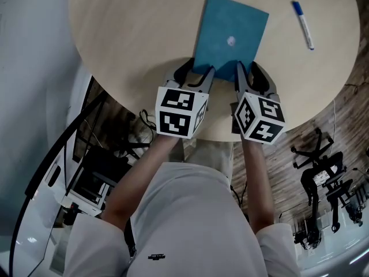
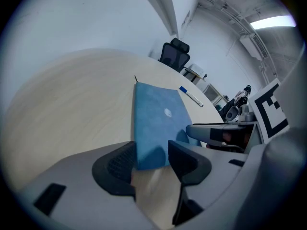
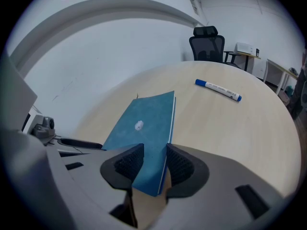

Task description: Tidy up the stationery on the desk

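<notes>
The person wears a pale grey short-sleeved shirt [image 1: 173, 212] with a small dark logo [image 1: 155, 257] on the shirt's front. Light beige trousers [image 1: 210, 152] show just beyond the shirt. The left gripper [image 1: 197, 77] and right gripper [image 1: 249, 74] each have a grey moulded body, black ribbed jaw pads [image 3: 128, 163] and a white cube [image 1: 180, 111] printed with black square markers.

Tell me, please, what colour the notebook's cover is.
Teal blue with a small pale spot; the notebook shows best in the head view.
</notes>
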The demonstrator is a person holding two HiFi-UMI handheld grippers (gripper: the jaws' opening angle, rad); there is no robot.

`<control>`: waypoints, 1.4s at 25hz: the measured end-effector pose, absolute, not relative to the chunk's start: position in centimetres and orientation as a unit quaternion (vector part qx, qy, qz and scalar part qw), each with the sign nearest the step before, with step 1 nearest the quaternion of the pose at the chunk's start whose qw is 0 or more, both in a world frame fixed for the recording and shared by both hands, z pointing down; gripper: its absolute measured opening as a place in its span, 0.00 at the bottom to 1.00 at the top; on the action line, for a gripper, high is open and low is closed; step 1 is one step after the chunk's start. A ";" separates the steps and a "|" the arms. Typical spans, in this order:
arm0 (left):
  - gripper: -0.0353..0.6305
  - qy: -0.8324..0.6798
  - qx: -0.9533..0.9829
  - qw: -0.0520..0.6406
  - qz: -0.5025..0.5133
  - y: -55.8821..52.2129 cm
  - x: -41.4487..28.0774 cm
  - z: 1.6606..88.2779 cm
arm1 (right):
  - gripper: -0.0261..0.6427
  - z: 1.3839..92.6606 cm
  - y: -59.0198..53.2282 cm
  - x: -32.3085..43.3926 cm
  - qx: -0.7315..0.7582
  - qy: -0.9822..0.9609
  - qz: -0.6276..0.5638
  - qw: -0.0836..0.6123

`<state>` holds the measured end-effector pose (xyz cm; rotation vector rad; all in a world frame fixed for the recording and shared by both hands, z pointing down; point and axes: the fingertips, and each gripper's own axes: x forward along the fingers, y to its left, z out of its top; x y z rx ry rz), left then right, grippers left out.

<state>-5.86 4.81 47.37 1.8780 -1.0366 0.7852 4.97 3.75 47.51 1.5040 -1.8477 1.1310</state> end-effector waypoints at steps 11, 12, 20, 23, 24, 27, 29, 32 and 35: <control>0.36 -0.435 0.728 0.427 0.314 6.9 -9.1 47.4 | 0.29 47.5 5.5 1.6 0.526 -0.695 0.415 0.262; 0.36 -0.436 0.726 0.428 0.314 7.1 -9.4 47.4 | 0.29 47.5 5.7 1.4 0.525 -0.695 0.415 0.262; 0.36 -0.440 0.720 0.443 0.304 8.1 -10.7 47.5 | 0.29 47.7 6.3 0.1 0.520 -0.695 0.419 0.266; 0.36 -0.444 0.725 0.436 0.296 7.7 -10.6 46.9 | 0.29 47.2 5.8 0.7 0.533 -0.692 0.410 0.262; 0.36 -0.446 0.729 0.427 0.296 7.5 -10.6 46.5 | 0.29 46.9 5.5 0.9 0.539 -0.692 0.404 0.261; 0.36 -0.448 0.742 0.403 0.295 6.8 -10.5 44.8 | 0.29 45.7 4.8 1.6 0.554 -0.691 0.391 0.251; 0.36 -0.444 0.749 0.397 0.289 6.3 -10.0 43.6 | 0.29 44.8 4.4 2.5 0.563 -0.690 0.383 0.245; 0.36 -0.434 0.762 0.392 0.279 5.4 -8.9 42.4 | 0.29 43.7 3.5 4.3 0.574 -0.692 0.367 0.241; 0.36 -0.426 0.767 0.394 0.275 4.7 -7.9 41.6 | 0.29 42.9 2.5 5.9 0.577 -0.697 0.353 0.237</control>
